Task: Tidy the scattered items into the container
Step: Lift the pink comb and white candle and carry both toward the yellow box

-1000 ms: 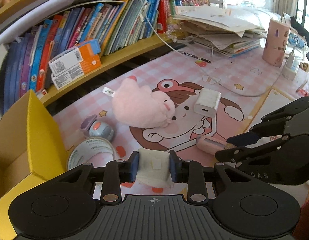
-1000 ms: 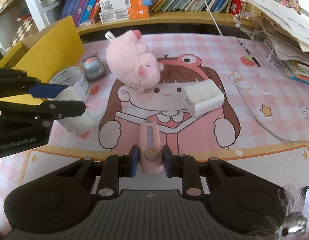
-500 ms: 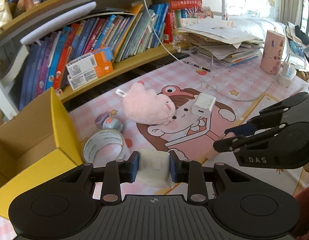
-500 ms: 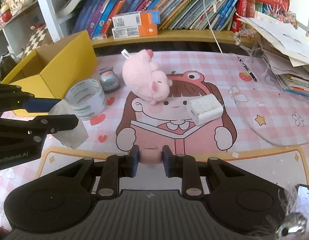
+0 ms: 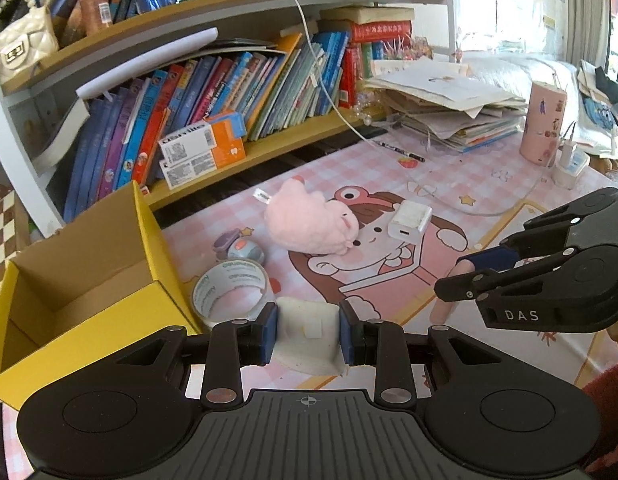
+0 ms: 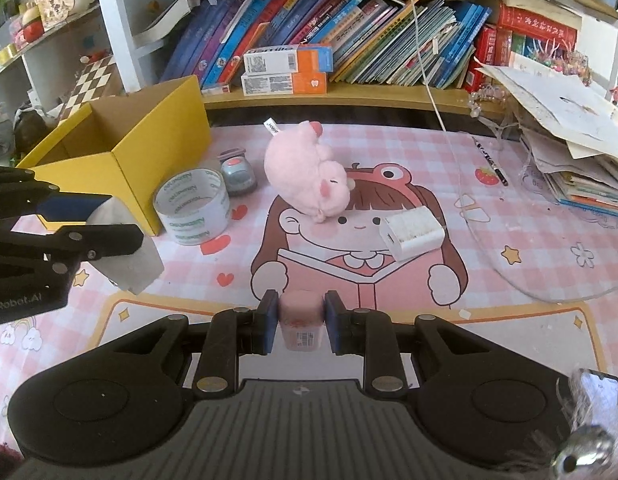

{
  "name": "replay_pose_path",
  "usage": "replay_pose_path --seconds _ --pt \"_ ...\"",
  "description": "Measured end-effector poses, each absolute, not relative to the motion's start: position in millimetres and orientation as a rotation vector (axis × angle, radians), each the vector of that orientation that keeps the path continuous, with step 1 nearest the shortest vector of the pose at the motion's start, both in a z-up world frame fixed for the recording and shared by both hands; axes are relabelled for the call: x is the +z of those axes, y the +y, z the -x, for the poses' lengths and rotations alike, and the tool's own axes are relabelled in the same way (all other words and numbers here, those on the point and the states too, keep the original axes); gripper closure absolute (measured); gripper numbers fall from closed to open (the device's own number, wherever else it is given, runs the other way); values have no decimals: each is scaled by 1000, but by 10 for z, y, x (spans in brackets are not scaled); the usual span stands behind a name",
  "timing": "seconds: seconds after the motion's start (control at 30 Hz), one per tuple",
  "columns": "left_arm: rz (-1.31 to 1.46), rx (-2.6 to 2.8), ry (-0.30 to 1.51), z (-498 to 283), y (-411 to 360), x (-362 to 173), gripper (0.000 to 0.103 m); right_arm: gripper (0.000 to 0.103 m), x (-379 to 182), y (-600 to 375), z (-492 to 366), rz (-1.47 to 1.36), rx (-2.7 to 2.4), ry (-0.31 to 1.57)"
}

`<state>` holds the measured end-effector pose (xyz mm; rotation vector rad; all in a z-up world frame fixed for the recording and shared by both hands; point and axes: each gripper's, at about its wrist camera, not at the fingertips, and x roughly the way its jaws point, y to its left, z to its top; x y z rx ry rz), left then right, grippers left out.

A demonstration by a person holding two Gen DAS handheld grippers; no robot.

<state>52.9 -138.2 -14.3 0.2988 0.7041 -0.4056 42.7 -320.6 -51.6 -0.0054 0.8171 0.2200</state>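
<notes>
Yellow cardboard: one open box (image 6: pixel 121 148) sits left on the mat. My left gripper (image 5: pixel 308 334) clamps one white packet (image 5: pixel 307 330); my right gripper (image 6: pixel 300 326), marked "DAS", clamps one pink case (image 6: pixel 301 320). One tape roll (image 6: pixel 192 206), one plush (image 6: pixel 305 174) and one charger (image 6: pixel 413 232) lie beside it.

Your worktop (image 6: pixel 489 216) | pink mat | carries: yellow box (image 6: pixel 121 148); tape roll (image 6: pixel 193 208); plush pig (image 6: pixel 305 176); white charger (image 6: pixel 413 232); paper stack (image 6: pixel 569 152)
</notes>
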Motion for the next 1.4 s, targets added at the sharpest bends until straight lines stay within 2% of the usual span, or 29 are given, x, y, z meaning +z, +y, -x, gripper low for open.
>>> replay_pose_path --seconds 1.4 --pt "-158 -444 598 -27 -202 85 74 80 -105 -2381 -23 46 114 778"
